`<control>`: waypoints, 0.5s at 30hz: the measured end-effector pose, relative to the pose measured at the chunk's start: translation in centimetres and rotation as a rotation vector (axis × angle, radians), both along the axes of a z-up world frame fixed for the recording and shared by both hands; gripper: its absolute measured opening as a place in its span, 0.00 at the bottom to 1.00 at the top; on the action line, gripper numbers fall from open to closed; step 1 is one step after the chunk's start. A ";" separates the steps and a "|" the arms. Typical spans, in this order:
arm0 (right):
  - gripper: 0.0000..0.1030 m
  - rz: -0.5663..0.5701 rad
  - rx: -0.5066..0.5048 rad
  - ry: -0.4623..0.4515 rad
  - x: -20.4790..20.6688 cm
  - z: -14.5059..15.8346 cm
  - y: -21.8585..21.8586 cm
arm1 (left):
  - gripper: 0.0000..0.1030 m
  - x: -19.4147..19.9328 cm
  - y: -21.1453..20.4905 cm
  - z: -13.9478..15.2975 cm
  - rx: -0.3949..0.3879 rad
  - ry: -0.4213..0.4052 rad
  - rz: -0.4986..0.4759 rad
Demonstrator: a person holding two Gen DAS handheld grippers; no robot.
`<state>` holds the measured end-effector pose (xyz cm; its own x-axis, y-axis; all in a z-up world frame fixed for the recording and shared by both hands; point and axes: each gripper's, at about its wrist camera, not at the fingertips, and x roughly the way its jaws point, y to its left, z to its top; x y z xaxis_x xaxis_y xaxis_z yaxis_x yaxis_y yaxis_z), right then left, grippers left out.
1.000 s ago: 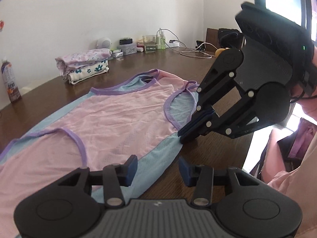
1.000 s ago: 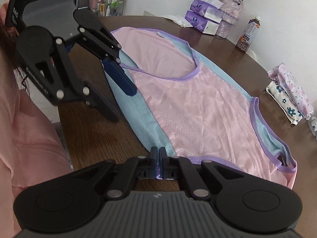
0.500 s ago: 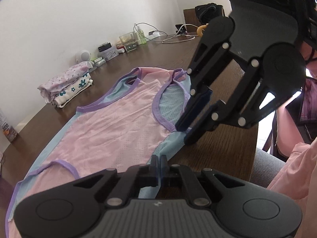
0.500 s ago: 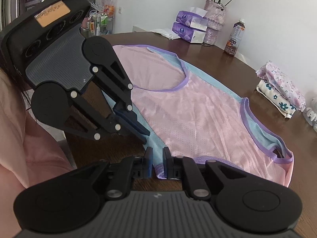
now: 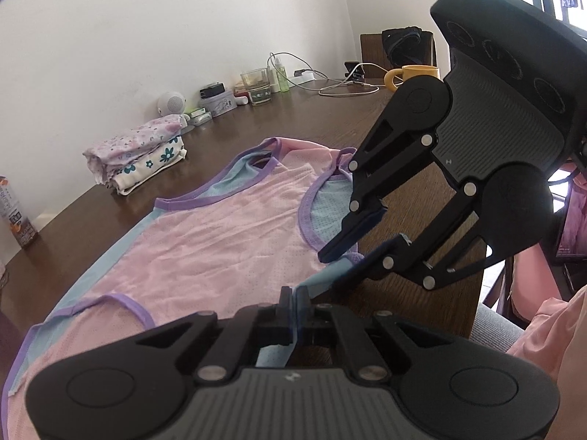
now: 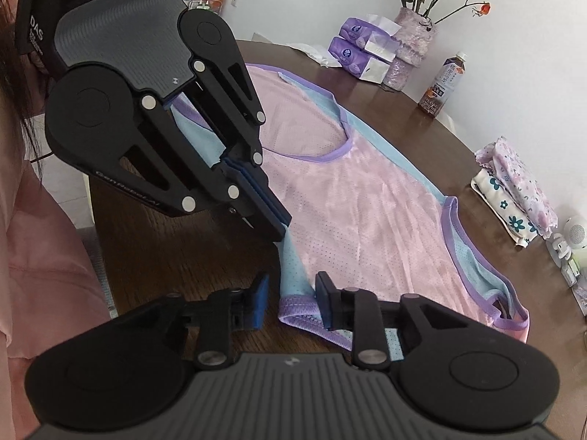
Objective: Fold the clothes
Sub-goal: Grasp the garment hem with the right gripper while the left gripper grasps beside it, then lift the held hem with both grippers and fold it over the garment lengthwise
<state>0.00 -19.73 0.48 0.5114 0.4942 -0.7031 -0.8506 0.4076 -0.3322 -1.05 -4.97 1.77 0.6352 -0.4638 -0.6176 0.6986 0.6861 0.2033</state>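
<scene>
- Dark wooden desk (image 5: 323,128)
- Yellow mug (image 5: 414,75) and glass (image 5: 256,86) near the far edge
- Vase of roses (image 6: 412,42), tissue packs (image 6: 361,47), drink bottle (image 6: 442,86) along another edge

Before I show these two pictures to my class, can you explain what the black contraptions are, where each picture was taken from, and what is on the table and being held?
No robot here: a person holds a two-finger tool in each hand, each with a camera looking along its fingers.

The left tool fills the bottom of its own picture; it is shut on the light-blue side edge of a pink top. The right tool, in the other picture, is open, its fingers either side of the top's purple-trimmed edge. Each picture also shows the other tool.

The top lies on a brown table with a stack of folded floral cloths, tissue packs, a vase of roses and a bottle.
</scene>
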 end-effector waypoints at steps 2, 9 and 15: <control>0.09 -0.002 -0.009 -0.025 -0.1 0.0 -0.1 | 0.10 -0.3 0.6 0.0 -0.029 0.007 0.002; 0.04 -0.019 0.028 -0.068 -0.4 1.4 -0.4 | 0.29 -1.5 1.8 -0.9 0.014 -0.034 0.064; 0.04 -0.044 0.045 -0.085 0.0 1.8 -0.3 | 0.26 -2.0 4.5 -1.6 0.118 -0.091 0.145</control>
<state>-0.02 -19.99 2.31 0.5899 0.5006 -0.6335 -0.8013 0.4599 -0.3827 -3.08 -0.48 0.16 0.7458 -0.2910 -0.5992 0.5690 0.7461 0.3458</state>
